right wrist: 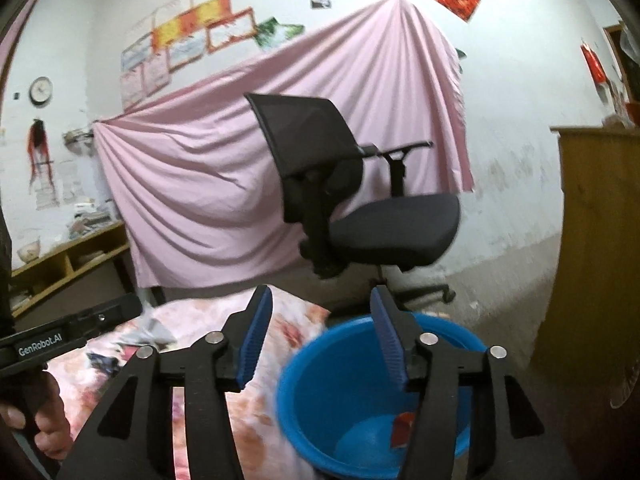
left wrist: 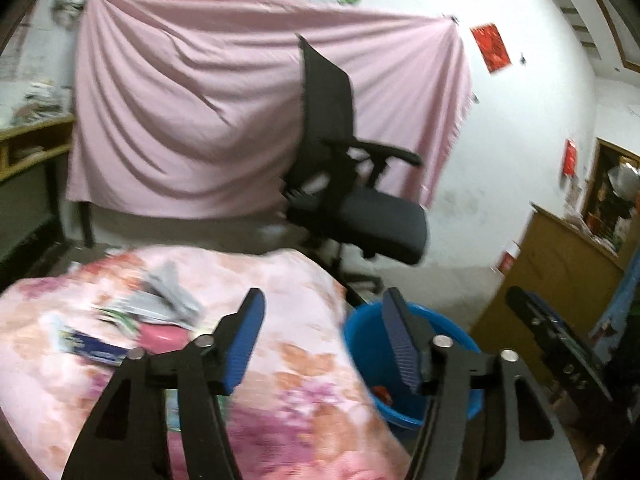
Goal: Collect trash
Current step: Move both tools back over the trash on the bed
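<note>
Pink flowered cloth covers the table (left wrist: 304,376) that fills my left camera from nine o'clock down to six. At about ten o'clock on it I see a blurred heap of wrappers (left wrist: 160,304): grey and silver packets on top, a dark blue packet (left wrist: 96,350) at its near edge and something pink just beside that. I cannot read any of them through the blur. My left gripper (left wrist: 324,328) hangs over the table's right edge with its blue-padded jaws spread wide and nothing between them. Past its right finger, at four o'clock, sits the blue bucket (left wrist: 360,336), just beside the table on the floor, with a small red scrap (left wrist: 382,392) lying inside. At three o'clock from there I catch the black body of my other tool.

Through the right camera, a hand (right wrist: 40,420) at eight o'clock grips the left tool's black handle. The same flowered table (right wrist: 280,320) runs from there to the middle, wrappers (right wrist: 132,340) still on it. My right gripper (right wrist: 320,328) is above the near rim of the bucket (right wrist: 340,360), jaws likewise parted and empty. Down in the bucket, at five o'clock, a red scrap (right wrist: 404,428) rests against the wall. Behind it all stands a black office chair (right wrist: 360,216) before a pink sheet (right wrist: 200,160) hung on the wall, and a wooden cabinet (right wrist: 596,240) at three o'clock.
</note>
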A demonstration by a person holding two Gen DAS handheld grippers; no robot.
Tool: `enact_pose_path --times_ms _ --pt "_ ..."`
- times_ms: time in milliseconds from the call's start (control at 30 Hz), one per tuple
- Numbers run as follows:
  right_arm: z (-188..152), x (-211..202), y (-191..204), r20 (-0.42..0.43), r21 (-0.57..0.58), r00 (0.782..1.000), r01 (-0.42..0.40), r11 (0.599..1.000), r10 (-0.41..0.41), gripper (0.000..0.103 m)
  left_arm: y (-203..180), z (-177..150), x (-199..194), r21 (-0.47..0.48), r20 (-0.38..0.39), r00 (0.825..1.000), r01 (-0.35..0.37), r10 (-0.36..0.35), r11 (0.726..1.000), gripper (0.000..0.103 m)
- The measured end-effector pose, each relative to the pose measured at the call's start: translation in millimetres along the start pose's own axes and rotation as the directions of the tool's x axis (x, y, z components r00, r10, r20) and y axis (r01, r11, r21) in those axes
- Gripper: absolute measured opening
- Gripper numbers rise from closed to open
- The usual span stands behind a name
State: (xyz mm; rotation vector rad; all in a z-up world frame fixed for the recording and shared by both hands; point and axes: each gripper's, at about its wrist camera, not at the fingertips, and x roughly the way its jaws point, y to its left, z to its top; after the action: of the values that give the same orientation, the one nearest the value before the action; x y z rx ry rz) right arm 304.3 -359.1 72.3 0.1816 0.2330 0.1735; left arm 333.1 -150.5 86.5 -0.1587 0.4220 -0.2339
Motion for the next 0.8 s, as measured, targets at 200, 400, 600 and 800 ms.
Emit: enact_pose_path --times_ms 200,400,600,800 --pt "11.2 -9.4 38.2 0.087 -0.030 0.995 -0.047 0.998 0.049 0.089 40.8 1.7 -44.4 -0.040 0.129 0.986 -0.104 0.108 0.994 0.096" --pt "8.5 -4.3 75.3 0.142 -0.039 0.985 -0.095 0.995 0.099 0.103 79.3 -0.5 -70.7 -0.061 0.172 0.968 -0.175 0.183 0.983 0.098" --pt "-6.6 5.5 116.2 0.123 -0.105 0.981 -0.138 0.985 0.151 0.103 114.0 -13.6 -95.6 -0.050 0.187 0.949 -0.250 0.255 0.967 0.098" --pt "-24.5 25.5 151.6 0.035 -0.191 0.984 -0.166 0.967 0.176 0.103 144.6 -33.0 -104.6 -0.036 0.158 0.940 -0.301 0.303 0.953 0.098"
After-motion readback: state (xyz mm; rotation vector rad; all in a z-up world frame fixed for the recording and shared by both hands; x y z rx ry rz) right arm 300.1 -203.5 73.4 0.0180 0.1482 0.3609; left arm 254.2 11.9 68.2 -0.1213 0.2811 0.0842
